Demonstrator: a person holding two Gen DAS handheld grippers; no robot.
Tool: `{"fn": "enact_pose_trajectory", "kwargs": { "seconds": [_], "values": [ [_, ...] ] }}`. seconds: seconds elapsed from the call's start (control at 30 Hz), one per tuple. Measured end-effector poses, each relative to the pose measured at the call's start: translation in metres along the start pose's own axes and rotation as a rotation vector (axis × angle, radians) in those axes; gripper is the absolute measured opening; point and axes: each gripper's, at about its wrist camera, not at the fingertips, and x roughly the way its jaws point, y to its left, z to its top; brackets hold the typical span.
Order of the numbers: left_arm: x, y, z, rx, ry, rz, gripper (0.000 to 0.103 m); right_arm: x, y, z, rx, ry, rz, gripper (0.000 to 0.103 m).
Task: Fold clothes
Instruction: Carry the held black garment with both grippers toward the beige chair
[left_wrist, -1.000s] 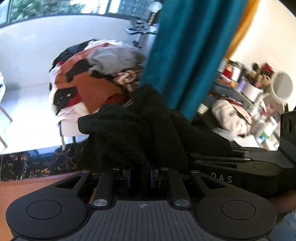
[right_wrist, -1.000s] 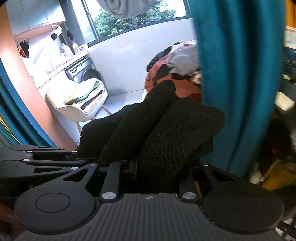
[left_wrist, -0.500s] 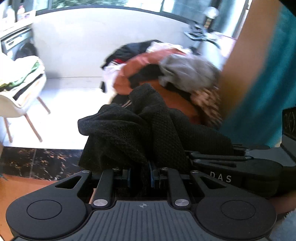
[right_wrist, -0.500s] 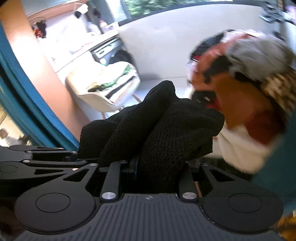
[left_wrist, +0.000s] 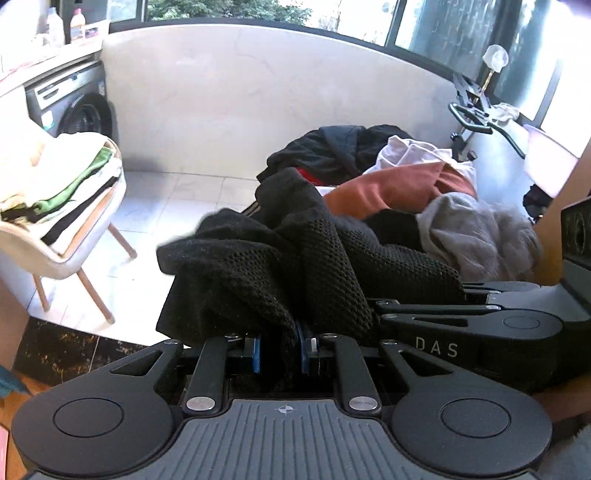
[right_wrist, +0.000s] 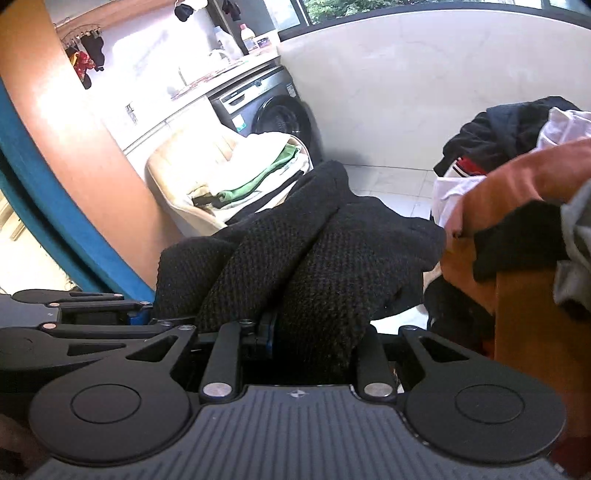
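Left gripper (left_wrist: 279, 349), right gripper (right_wrist: 310, 332) both clamp bunched black knit garment (left_wrist: 295, 266). Risk: thick wad slips from pads, snags unsorted clothes pile (left_wrist: 406, 184).

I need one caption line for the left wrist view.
Left gripper clamps a black knit garment; folded clothes on a chair, unfolded pile behind.

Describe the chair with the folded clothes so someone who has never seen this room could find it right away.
Start at the dark front-loading washing machine under the counter by the low white wall. Right in front of it stands a cream shell chair on slanted wooden legs. It alone holds a neat folded stack with a green garment, unlike the jumbled clothes pile further right.
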Motion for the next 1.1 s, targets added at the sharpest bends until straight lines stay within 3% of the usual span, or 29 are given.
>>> {"fn": "enact_pose_trajectory", "kwargs": {
  "seconds": [0.23,0.47,0.57,0.77,1.1],
  "values": [
    [0.064,0.055,0.065,-0.004,-0.021,-0.056,0.015,0.066,-0.011,0.062,-0.011,0.018,-0.067,0.022],
    [0.112,0.166,0.162,-0.005,-0.058,-0.103,0.015,0.165,0.02,0.149,-0.071,-0.046,-0.143,0.022],
    [0.124,0.216,0.202,0.013,-0.104,-0.074,0.015,0.212,0.044,0.193,-0.086,-0.062,-0.134,0.022],
    [0.143,0.318,0.263,-0.109,-0.167,-0.002,0.015,0.312,0.098,0.273,-0.163,-0.089,-0.089,0.022],
    [0.176,0.443,0.319,-0.238,-0.167,0.14,0.015,0.442,0.147,0.357,-0.292,-0.009,0.064,0.022]
  ]
}}
